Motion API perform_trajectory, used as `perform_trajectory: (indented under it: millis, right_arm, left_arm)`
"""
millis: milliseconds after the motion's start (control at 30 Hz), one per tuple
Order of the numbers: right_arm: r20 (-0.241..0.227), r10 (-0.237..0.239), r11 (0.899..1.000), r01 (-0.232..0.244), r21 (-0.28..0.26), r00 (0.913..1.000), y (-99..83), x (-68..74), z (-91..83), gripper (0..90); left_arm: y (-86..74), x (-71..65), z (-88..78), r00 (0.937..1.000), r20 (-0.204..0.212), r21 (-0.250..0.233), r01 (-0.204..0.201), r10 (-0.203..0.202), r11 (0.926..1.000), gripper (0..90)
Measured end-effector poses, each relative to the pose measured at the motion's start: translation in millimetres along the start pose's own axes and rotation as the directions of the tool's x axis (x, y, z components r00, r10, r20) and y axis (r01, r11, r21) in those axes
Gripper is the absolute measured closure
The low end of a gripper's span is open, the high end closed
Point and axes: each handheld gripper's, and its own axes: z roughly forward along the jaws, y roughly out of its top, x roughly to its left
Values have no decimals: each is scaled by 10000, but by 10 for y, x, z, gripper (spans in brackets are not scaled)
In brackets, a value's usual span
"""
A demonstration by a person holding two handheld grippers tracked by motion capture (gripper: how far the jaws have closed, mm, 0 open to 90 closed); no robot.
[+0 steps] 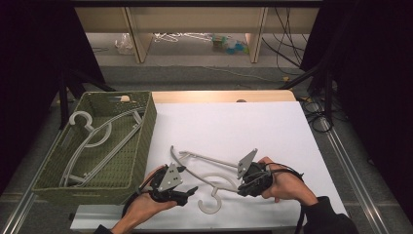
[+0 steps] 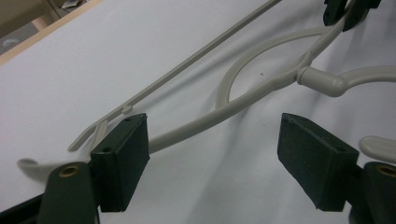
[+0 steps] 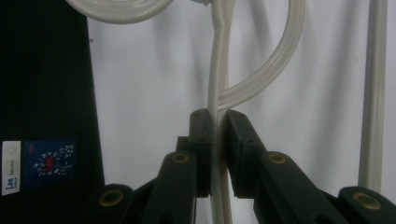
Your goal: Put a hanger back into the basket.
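Note:
A pale plastic hanger (image 1: 202, 171) lies on the white table sheet near the front edge, its hook (image 1: 210, 203) toward me. My right gripper (image 1: 239, 184) is shut on the hanger's right arm; in the right gripper view its pads (image 3: 201, 140) pinch the thin bar (image 3: 215, 93). My left gripper (image 1: 191, 191) is open at the hanger's left side. In the left gripper view the jaws stand wide apart, and the hanger's curved arm (image 2: 210, 119) runs from the left pad (image 2: 122, 158) toward the hook neck (image 2: 322, 80).
A green woven basket (image 1: 139, 146) stands at the table's left with another pale hanger (image 1: 100, 134) inside it. The white sheet (image 1: 234, 126) stretches bare behind the hanger. Cables and shelving lie beyond the table's far edge.

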Motion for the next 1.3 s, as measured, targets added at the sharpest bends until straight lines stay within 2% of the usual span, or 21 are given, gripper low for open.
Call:
perform_trajectory:
  millis: [33, 233, 300, 333, 400, 533, 600, 667, 700, 733, 800, 833, 967, 1000, 1033, 1133, 1167, 1200, 1233, 1267, 1300]
  right_arm:
    - [-40, -36, 10000, 36, -17, 10000, 1, 12, -9, 819]
    - [-219, -348, 9994, 348, -7, 9992, 12, 84, -38, 819]
    - [-221, -368, 9993, 368, -16, 9991, 22, 103, -46, 819]
    - [-240, -412, 9992, 412, -17, 9989, 30, 108, -51, 818]
    - [-299, -474, 9989, 472, -73, 9984, 46, 123, -49, 819]
    - [-448, -646, 9979, 642, -111, 9969, 63, 138, -34, 818]
    - [-465, -617, 9981, 614, -98, 9970, 70, 146, -33, 818]
    - [-517, -656, 9978, 652, -91, 9965, 74, 154, -29, 818]
    - [-548, -704, 9975, 699, -118, 9960, 78, 152, -25, 818]
    - [-528, -675, 9977, 671, -102, 9963, 86, 159, -28, 818]
    - [-564, -691, 9976, 686, -101, 9960, 95, 161, -21, 818]
    - [-558, -681, 9977, 676, -110, 9961, 93, 165, -17, 818]
    - [-622, -712, 9974, 704, -156, 9955, 90, 160, -25, 818]
    - [-614, -718, 9973, 707, -194, 9955, 88, 159, -25, 818]
    - [-634, -759, 9970, 750, -172, 9951, 86, 153, -29, 818]
    - [-780, -807, 9964, 786, -302, 9937, 74, 143, -53, 819]
    - [-780, -807, 9964, 786, -302, 9937, 74, 143, -53, 819]
    - [-820, -842, 9961, 817, -331, 9931, 73, 142, -59, 818]
    - [-796, -871, 9956, 841, -414, 9930, 72, 141, -70, 818]
    - [-731, -941, 9945, 904, -523, 9929, 69, 132, -80, 817]
    - [-808, -831, 9954, 789, -538, 9933, 64, 132, -101, 814]
  left_arm:
    - [11, -20, 24, 9997, 35, 77, -262, 261, 9996, 259]
    - [16, -67, 111, 9936, 186, 466, -1120, 1112, 9926, 284]
    - [11, -84, 135, 9931, 244, 339, -1155, 1147, 9927, 294]
    - [17, -79, 136, 9909, 307, 520, -1328, 1313, 9898, 300]
    - [13, -97, 162, 9918, 397, 436, -1235, 1218, 9914, 301]
    - [21, -105, 186, 9845, 574, 652, -1692, 1655, 9834, 337]
    - [29, -130, 206, 9826, 698, 509, -1758, 1721, 9831, 359]
    - [49, -140, 216, 9820, 969, 535, -1676, 1620, 9844, 399]
    - [61, -153, 221, 9794, 954, 514, -1836, 1781, 9817, 418]
    - [67, -157, 234, 9742, 1168, 409, -1992, 1933, 9791, 447]
    - [86, -178, 237, 9634, 1309, 449, -2414, 2338, 9694, 504]
    - [92, -187, 225, 9637, 1298, 593, -2426, 2334, 9683, 546]
    - [136, -203, 187, 9462, 1233, 726, -3094, 2993, 9482, 600]
    - [144, -207, 174, 9453, 1292, 730, -3104, 2997, 9478, 613]
    - [143, -223, 165, 9475, 1315, 687, -3021, 2915, 9508, 619]
    - [193, -215, 129, 9263, 1453, 661, -3596, 3476, 9308, 649]
    - [203, -221, 118, 9227, 1412, 609, -3697, 3587, 9272, 649]
    - [225, -222, 97, 9160, 1460, 626, -3856, 3737, 9205, 656]
    - [230, -233, 87, 9173, 1484, 538, -3806, 3695, 9232, 666]
    - [248, -228, 67, 9066, 1439, 504, -4071, 3968, 9120, 675]
    - [246, -237, 62, 9072, 1502, 448, -4033, 3929, 9140, 685]
